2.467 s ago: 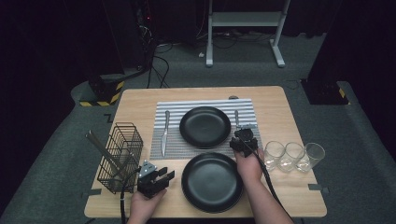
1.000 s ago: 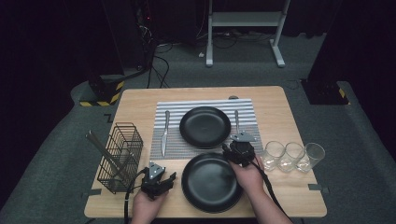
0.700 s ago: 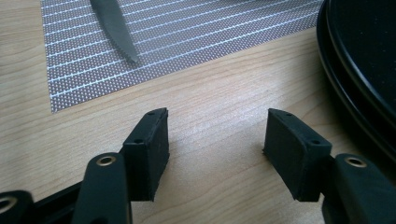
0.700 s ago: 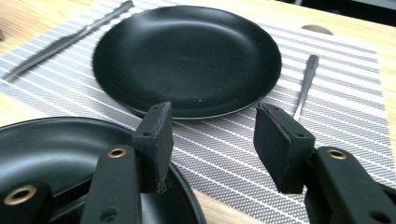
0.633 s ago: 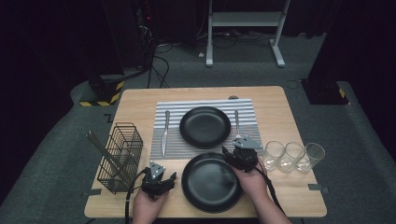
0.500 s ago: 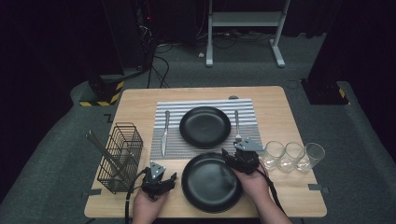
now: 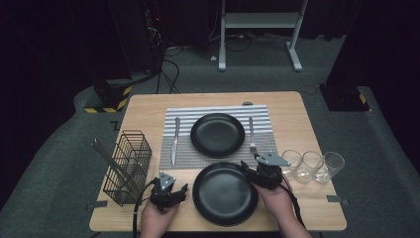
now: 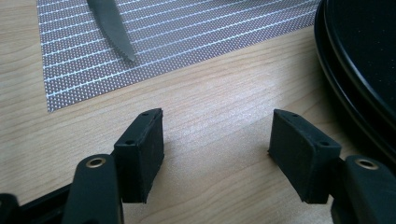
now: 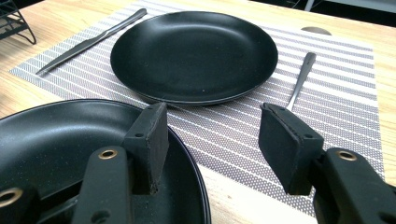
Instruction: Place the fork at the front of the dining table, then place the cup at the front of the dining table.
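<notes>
A black plate (image 7: pixel 225 194) lies on bare wood near the front edge, and its rim (image 8: pixel 348 100) looks doubled. A second black plate (image 7: pixel 218 135) rests on the striped placemat (image 7: pixel 260 116), with a knife (image 7: pixel 174 141) on its left and a fork (image 7: pixel 251 133) on its right. My left gripper (image 7: pixel 171 192) stands open over bare wood just left of the near plate (image 8: pixel 364 42); its jaws have just been opening with nothing between them. My right gripper (image 7: pixel 258 173) is at that plate's right rim (image 9: pixel 189 154). Its jaws have just been opening, with the rim between them unpressed.
A black wire basket (image 7: pixel 126 166) holding a utensil stands at the left. Three clear glasses (image 7: pixel 313 166) stand in a row at the right, close to my right hand. The table's front edge (image 7: pixel 218 230) runs just behind both hands.
My right gripper has drawn back from the fork's end of the placemat to the near plate's right rim. The left gripper has stayed where it was.
</notes>
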`<action>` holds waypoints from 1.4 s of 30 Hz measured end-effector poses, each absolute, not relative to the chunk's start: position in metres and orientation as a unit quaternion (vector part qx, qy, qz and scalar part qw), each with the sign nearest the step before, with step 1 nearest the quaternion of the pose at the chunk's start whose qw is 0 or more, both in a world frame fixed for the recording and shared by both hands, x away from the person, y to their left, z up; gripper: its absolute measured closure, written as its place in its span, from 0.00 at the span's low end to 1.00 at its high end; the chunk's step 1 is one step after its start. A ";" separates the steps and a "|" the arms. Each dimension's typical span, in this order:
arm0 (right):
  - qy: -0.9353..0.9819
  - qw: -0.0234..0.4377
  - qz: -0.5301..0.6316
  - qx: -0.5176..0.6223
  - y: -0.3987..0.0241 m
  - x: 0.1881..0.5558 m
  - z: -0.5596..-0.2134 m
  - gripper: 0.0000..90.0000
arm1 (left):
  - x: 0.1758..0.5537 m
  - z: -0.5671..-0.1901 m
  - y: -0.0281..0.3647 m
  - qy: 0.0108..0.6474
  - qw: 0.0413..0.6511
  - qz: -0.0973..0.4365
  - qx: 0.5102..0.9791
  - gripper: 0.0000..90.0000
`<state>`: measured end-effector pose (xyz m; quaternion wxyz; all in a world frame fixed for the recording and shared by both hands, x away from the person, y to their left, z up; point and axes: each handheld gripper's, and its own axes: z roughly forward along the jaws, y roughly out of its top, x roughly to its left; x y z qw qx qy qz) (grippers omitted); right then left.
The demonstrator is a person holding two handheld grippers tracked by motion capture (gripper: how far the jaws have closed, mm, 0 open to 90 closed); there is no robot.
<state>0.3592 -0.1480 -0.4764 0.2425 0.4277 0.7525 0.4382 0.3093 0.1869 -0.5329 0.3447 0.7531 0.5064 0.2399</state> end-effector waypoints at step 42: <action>0.715 0.242 0.470 0.457 -0.214 0.351 -0.442 0.41 | 0.309 -0.533 0.187 0.506 0.345 0.240 0.754 0.39</action>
